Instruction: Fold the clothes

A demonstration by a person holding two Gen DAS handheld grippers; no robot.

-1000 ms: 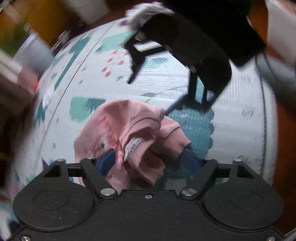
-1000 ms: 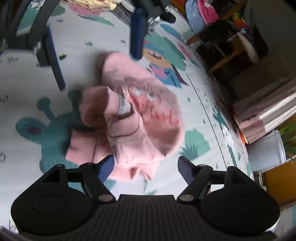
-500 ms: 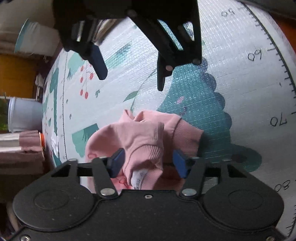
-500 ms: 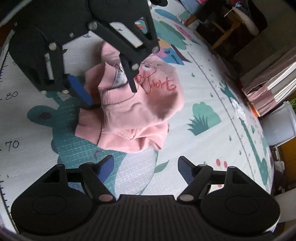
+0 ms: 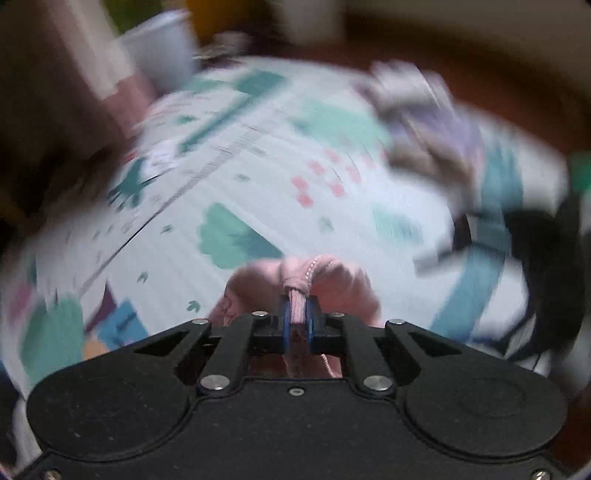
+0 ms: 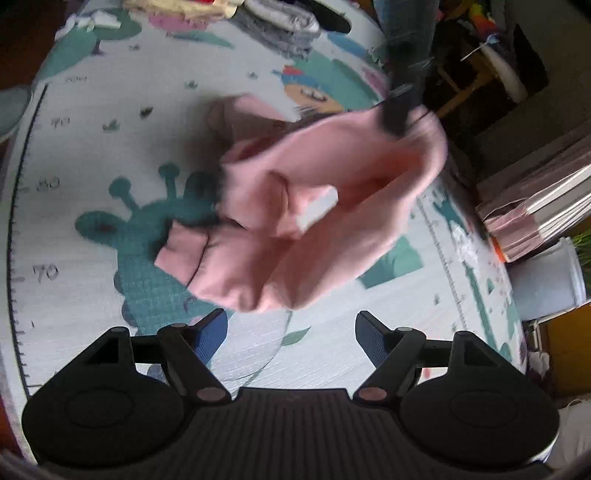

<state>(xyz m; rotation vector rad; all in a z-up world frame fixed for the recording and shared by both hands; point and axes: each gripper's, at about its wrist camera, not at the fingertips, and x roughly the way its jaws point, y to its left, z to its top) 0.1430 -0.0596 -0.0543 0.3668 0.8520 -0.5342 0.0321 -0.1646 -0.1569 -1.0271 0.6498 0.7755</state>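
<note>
A pink sweatshirt (image 6: 314, 221) hangs half lifted over the patterned play mat (image 6: 92, 147), its cuffed sleeve end still low near the mat. My left gripper (image 5: 298, 314) has its jaws closing, with a fold of the pink sweatshirt (image 5: 332, 280) pinched between the blue pads. In the right wrist view the left gripper (image 6: 400, 110) is a dark blur holding the sweatshirt's upper edge. My right gripper (image 6: 291, 325) stands open just in front of the sweatshirt's lower hem, with nothing between its fingers. The left wrist view is badly blurred.
Heaps of other clothes (image 6: 280, 18) lie at the mat's far end, and a grey-purple pile (image 5: 424, 122) shows in the left wrist view. A white bin (image 6: 546, 273) and a stack of pinkish flat items (image 6: 535, 210) stand off the mat's right edge.
My left gripper has shut on a fold of the sweatshirt and swung up with it, pulling the garment off the mat. The right gripper rose slightly and stayed open.
</note>
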